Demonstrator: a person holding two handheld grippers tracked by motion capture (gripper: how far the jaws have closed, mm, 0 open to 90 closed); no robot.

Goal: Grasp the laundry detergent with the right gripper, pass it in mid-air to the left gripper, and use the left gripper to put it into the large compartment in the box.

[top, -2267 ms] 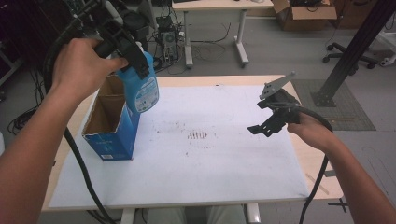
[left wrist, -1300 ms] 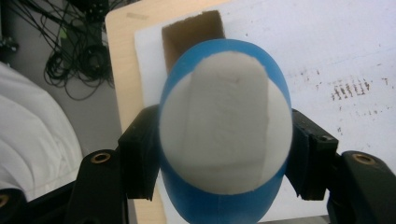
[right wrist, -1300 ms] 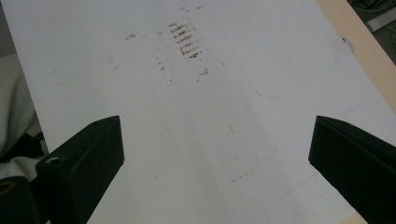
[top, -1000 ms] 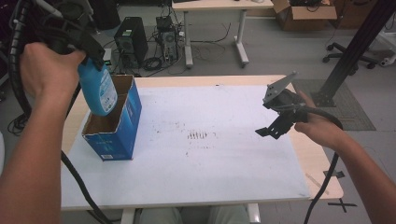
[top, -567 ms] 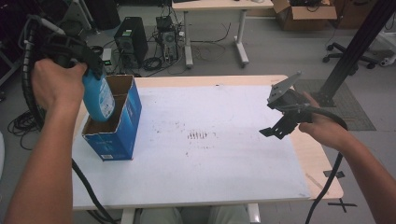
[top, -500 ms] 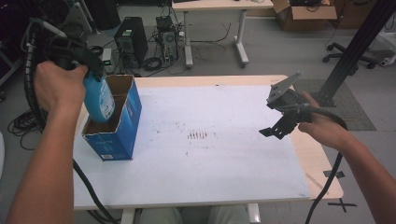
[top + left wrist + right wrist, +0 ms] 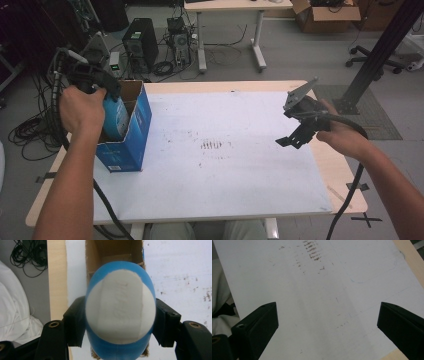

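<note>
blue bottle (image 7: 120, 312): blue body with a white oval face toward the left gripper view camera; raised lettering runs across that white face, too blurred to read. no brand legible on it from the high view either

blue cardboard box (image 7: 131, 135): open top, brown inside, blue outer walls with small pale print low on the near face, unreadable. it stands on the left part of the table, just by the left edge of the white sheet. in the left gripper view its brown interior shows above the bottle, with a cardboard divider crossing inside; nothing else made out in it

bottle position: upright, lower part down inside the open top of the box, upper part above the rim, seen in the high view (image 7: 116, 117)

left gripper (image 7: 95, 82): jaws closed against both sides of the bottle, one black pad pressed on each flank in the left gripper view. person's left hand (image 7: 82, 107) wraps the handle above the box, cable trailing down past the table edge

right gripper (image 7: 295, 137): jaws spread wide with nothing between them, held above the right part of the table, well apart from box and bottle; right hand (image 7: 342, 137) behind it

white sheet (image 7: 225, 170): covers most of the wooden table (image 7: 345, 175); a patch of dark brown smudge marks (image 7: 212, 145) near the middle, no writing
</note>
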